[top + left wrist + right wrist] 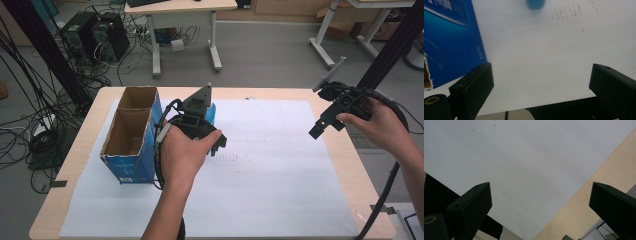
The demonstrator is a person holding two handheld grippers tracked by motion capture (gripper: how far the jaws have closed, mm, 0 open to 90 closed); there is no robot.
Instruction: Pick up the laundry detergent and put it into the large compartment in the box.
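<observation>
A tall blue cardboard box [131, 135] with an open top and two compartments stands at the left of the table; its blue side [451, 45] fills the left of the left gripper view. A small blue object [213, 113] sits just behind my left gripper and appears again [535, 3] at the top edge of the left gripper view. My left gripper [216, 145] [541, 75] hovers right of the box, jaws wide open over bare white sheet. My right gripper [320, 127] [541, 192] hangs above the sheet's right side, open and holding nothing.
A white paper sheet [270, 170] covers most of the wooden table [362, 170]; the table's bare wood [599, 177] runs along the sheet's edge. Beyond the table stand desks [182, 10], computer towers [95, 32] and floor cables. Black frame posts rise at both sides.
</observation>
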